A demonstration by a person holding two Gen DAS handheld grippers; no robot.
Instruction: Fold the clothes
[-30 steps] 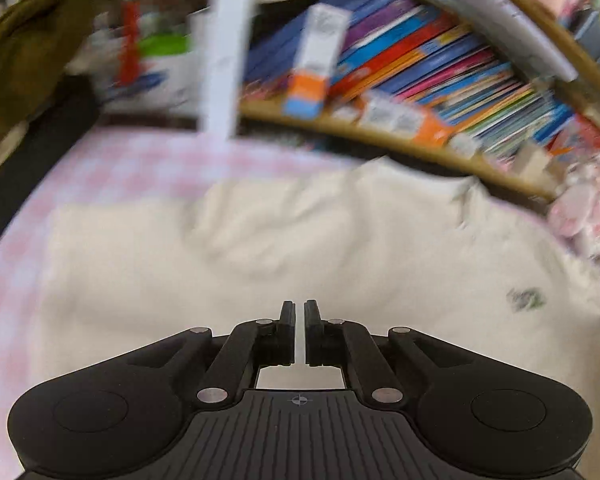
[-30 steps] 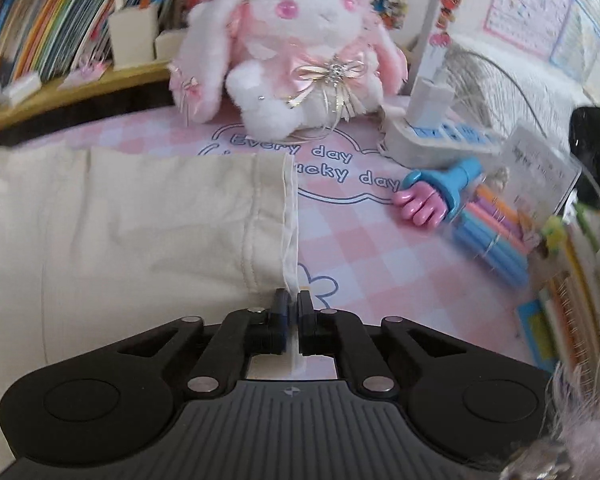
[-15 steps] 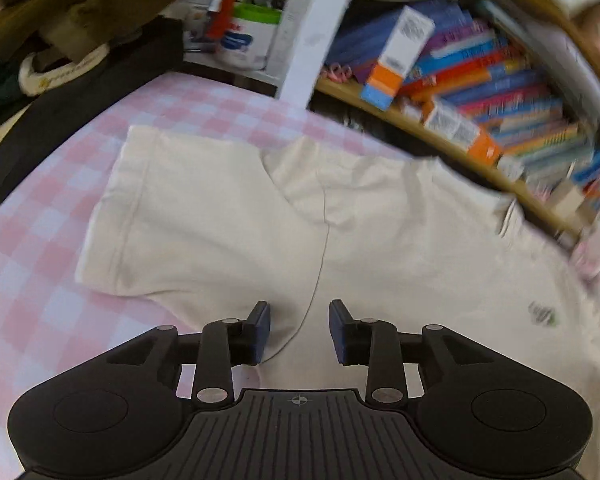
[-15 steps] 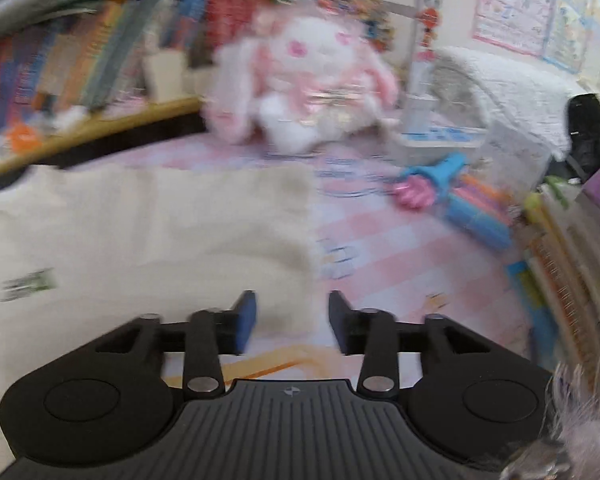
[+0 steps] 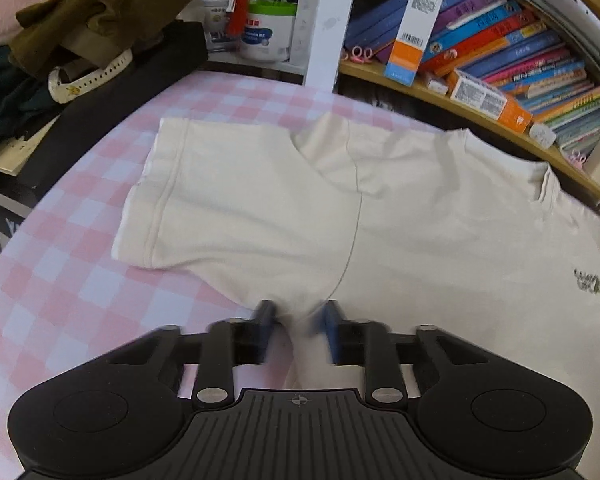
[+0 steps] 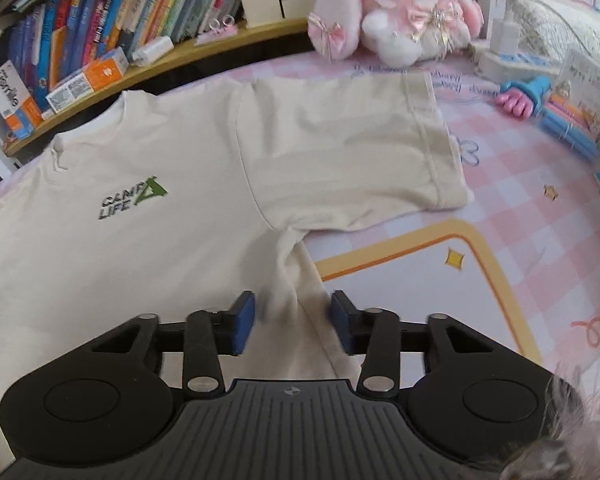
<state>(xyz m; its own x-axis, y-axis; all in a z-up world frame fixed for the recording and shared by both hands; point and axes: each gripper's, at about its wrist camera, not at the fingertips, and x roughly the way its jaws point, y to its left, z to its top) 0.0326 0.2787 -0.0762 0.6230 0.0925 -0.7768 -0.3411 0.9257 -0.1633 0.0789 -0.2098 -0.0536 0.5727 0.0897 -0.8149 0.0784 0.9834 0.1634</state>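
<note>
Left wrist view: cream short-sleeved cotton T-shirt [image 5: 400, 216] flat on pink-checked bench [image 5: 60, 280]; left hand-held gripper [image 5: 298, 322] just closing, pads blurred, straddling the underarm fabric.

Right wrist view: right hand-held gripper [image 6: 292, 316] closing, still spread, astride the shirt's near side seam.

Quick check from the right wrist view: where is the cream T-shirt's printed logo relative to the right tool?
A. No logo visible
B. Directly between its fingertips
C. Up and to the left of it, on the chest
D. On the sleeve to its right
C: the green and dark logo sits on the chest of the T-shirt, up-left of the right tool.
</note>
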